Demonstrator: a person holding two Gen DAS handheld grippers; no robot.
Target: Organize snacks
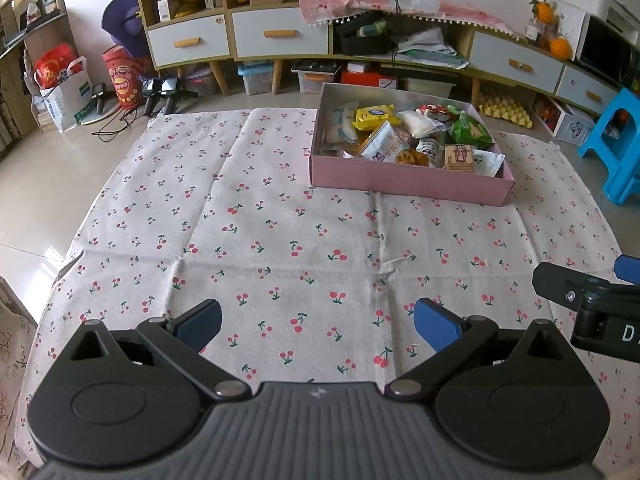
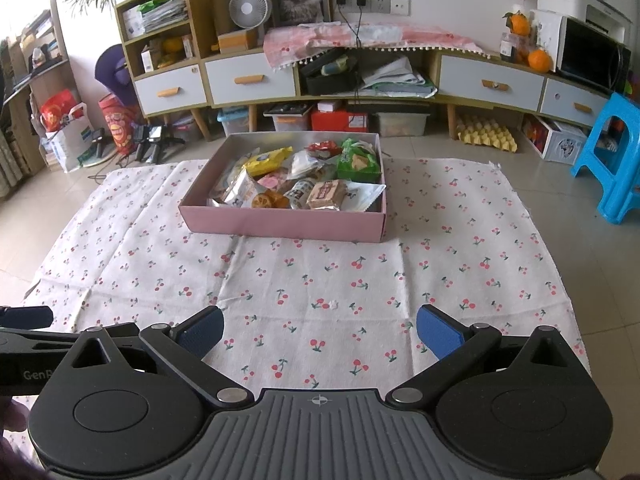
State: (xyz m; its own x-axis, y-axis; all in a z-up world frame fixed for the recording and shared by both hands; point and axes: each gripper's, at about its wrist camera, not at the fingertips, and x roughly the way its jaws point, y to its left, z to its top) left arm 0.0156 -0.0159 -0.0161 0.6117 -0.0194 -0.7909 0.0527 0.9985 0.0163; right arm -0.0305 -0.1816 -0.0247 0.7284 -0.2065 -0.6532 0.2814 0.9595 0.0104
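Both hand-held grippers (image 1: 318, 326) (image 2: 320, 332) spread wide, empty, over cherry-print cloth (image 1: 280, 216); crinkly snack packets (image 2: 304, 180) fill rect. pink box (image 2: 280, 220).

The left gripper (image 1: 318, 326) hangs with jaws spread wide and empty over the cherry-print cloth (image 1: 240, 220), well short of the pink box (image 1: 408, 180) heaped with snack packets (image 1: 408, 134).

Tiled floor (image 1: 36, 184), cherry-print cloth (image 1: 280, 240), pink box (image 1: 400, 182)
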